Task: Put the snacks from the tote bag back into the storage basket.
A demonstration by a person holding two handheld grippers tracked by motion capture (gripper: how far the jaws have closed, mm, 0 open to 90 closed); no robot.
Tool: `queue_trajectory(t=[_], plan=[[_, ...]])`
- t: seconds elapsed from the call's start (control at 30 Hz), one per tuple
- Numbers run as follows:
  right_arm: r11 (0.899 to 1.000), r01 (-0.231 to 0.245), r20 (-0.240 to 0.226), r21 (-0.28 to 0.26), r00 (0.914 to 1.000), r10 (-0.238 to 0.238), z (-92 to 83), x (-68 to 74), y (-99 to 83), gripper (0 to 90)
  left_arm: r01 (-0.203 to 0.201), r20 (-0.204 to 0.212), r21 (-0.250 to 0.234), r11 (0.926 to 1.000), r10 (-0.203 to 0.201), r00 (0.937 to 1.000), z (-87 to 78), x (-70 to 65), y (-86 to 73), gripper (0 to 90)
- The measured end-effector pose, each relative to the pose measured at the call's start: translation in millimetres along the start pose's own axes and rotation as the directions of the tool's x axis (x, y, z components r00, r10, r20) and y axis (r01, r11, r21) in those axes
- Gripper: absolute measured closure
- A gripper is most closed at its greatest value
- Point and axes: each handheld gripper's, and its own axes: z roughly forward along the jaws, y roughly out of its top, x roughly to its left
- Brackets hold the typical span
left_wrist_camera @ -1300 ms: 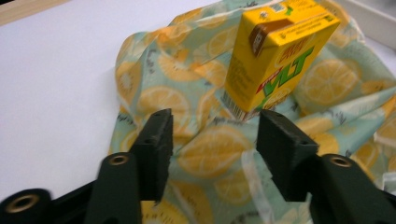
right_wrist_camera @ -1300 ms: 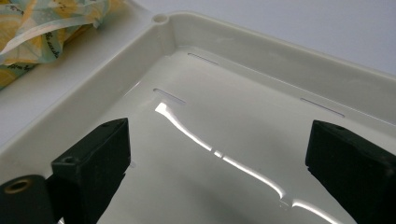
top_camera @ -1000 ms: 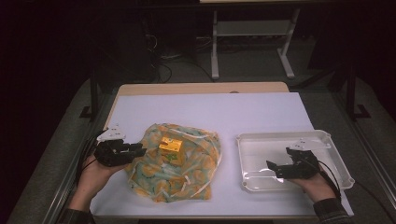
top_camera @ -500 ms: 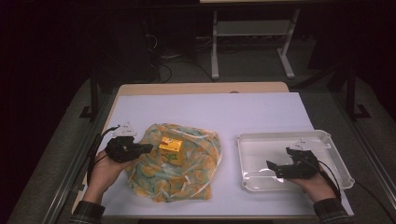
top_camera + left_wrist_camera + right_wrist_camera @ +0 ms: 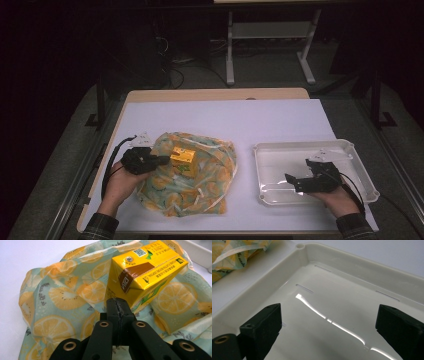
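In the left gripper view the left tool (image 5: 117, 306) has its jaws pressed together just in front of the yellow juice carton (image 5: 143, 272). Whether a fold of the fruit-print bag (image 5: 62, 300) is pinched between them is hard to make out, as the tips meet right at the cloth below the carton's near edge. These jaws have just been closing. The carton lies tilted on top of the bag, its far end cut off by the frame's top edge. From the high view the bag (image 5: 200, 185) sits crumpled on the near left part of the white worktop (image 5: 225, 120), the carton (image 5: 183, 156) on its far left part, the left tool (image 5: 160, 160) touching the bag's left edge.

The white tray (image 5: 312, 172) stands near right on the worktop, well apart from the bag. The right tool (image 5: 292, 181), jaws wide apart, hangs over the tray's near left part; in the right gripper view the tray (image 5: 352, 262) has nothing between the jaws but its glossy floor.
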Motion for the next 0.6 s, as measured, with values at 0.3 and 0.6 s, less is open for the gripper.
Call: queue_trajectory(t=[0.3, 0.6], plan=[[1.000, 0.000, 0.001, 0.002, 1.0000, 0.000, 0.4, -0.4, 0.0, 6.1, 0.005, 0.016, 0.009, 0.9999, -0.006, 0.9999, 1.1, -1.3, -0.3, 89.6], [1.000, 0.000, 0.000, 0.005, 1.0000, 0.000, 0.6, -0.5, 0.0, 6.1, -0.007, 0.023, 0.019, 0.9998, 0.006, 0.9997, 2.9, -3.1, 0.1, 89.7]])
